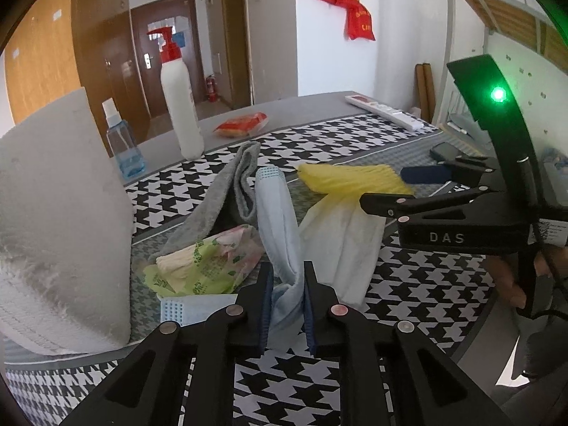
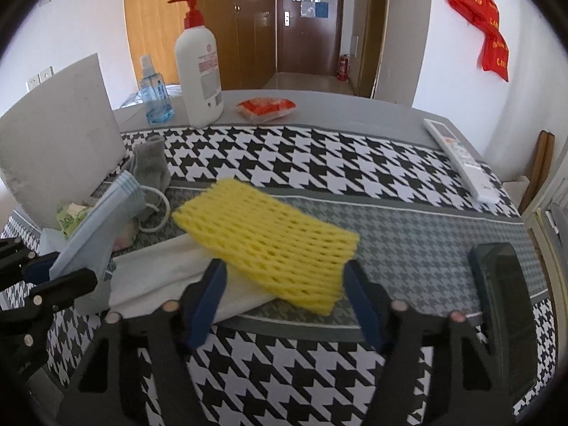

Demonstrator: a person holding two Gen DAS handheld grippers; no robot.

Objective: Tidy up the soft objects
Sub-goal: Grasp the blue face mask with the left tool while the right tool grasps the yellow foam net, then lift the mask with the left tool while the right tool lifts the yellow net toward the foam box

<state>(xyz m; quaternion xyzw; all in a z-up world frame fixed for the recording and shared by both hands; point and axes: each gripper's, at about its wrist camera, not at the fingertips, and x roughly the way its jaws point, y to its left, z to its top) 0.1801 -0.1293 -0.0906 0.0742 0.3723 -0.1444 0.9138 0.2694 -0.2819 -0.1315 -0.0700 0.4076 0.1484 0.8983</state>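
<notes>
My left gripper [image 1: 287, 285] is shut on a twisted light blue face mask [image 1: 275, 220], which stands up from between the blue pads. In the right wrist view that mask [image 2: 99, 227] slants up from the left gripper [image 2: 60, 277] at the left edge. My right gripper [image 2: 282, 284] is shut on a yellow foam net [image 2: 269, 241], its pads against the net's two sides. The net lies partly over a white cloth [image 2: 159, 273]. A grey sock [image 1: 230, 184], a green-printed plastic packet [image 1: 209, 262] and a second flat mask [image 1: 191, 307] lie close by.
A white foam board [image 1: 60, 213] stands at the left. At the table's back are a lotion pump bottle [image 2: 200, 71], a blue spray bottle [image 2: 154, 88] and a red packet [image 2: 266, 106]. A white remote [image 2: 461, 159] and a dark phone [image 2: 504, 301] lie on the houndstooth cloth [image 2: 319, 163] at the right.
</notes>
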